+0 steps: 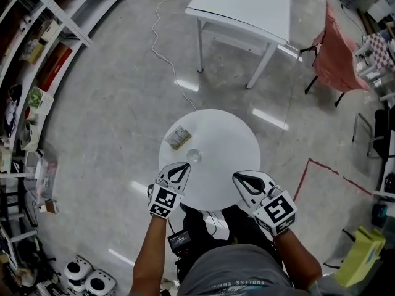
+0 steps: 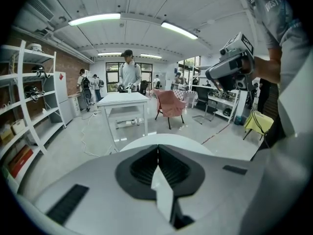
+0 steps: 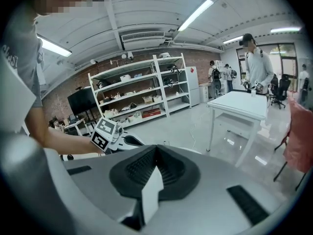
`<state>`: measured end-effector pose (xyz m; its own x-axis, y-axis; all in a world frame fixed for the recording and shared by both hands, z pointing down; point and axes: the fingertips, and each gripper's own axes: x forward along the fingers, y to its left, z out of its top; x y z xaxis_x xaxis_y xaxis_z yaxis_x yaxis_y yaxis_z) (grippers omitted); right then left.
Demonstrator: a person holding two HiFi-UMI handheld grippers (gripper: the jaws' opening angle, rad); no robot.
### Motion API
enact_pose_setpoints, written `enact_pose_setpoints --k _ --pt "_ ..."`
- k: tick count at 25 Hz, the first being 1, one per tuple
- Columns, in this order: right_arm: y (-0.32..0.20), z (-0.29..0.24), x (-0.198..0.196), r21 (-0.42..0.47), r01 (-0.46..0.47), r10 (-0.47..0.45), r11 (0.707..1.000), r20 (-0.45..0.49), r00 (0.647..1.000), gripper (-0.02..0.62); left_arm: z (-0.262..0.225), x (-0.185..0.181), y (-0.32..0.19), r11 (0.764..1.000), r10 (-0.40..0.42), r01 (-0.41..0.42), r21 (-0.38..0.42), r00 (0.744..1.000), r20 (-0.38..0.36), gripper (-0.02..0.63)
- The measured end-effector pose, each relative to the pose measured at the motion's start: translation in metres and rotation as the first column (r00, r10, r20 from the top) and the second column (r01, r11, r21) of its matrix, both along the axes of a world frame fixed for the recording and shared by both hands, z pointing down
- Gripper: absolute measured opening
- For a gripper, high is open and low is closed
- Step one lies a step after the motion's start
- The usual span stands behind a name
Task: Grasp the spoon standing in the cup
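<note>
Evidently, the small clear cup [image 1: 194,156] on the round white tabletop [image 1: 229,137] is set just beyond the left gripper [image 1: 184,166], farther from the right gripper [image 1: 237,178]; all fingers are closed, empty.

A round white table [image 1: 228,140] carries a small flat packet [image 1: 178,137] and a clear cup [image 1: 194,156] beside it.

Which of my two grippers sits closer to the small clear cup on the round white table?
The left gripper: its shut tips lie just short of the small clear cup, while the right gripper sits farther off to the right.
</note>
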<state>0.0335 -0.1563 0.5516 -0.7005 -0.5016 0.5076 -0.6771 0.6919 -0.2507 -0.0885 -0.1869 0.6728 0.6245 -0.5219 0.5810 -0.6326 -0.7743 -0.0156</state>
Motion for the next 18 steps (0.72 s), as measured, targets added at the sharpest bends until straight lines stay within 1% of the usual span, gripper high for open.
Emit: enact_pose_setpoints --k 3,12,18 --pt "0.0 0.0 -0.003 0.006 0.009 -0.009 1.0 -0.003 1.0 0.002 -0.002 -0.001 0.003 1.0 0.001 -0.001 -0.007 1.0 0.0 0.006" --pt "0.002 -0.002 -0.011 0.021 0.034 -0.033 0.999 -0.022 0.999 0.002 -0.013 -0.014 0.013 1.0 -0.018 0.018 0.009 1.0 0.001 0.006" --pt "0.009 -0.003 -0.021 0.025 0.064 -0.064 0.998 -0.024 0.998 0.002 -0.016 -0.023 0.03 0.999 -0.033 0.033 0.004 0.999 -0.003 0.006"
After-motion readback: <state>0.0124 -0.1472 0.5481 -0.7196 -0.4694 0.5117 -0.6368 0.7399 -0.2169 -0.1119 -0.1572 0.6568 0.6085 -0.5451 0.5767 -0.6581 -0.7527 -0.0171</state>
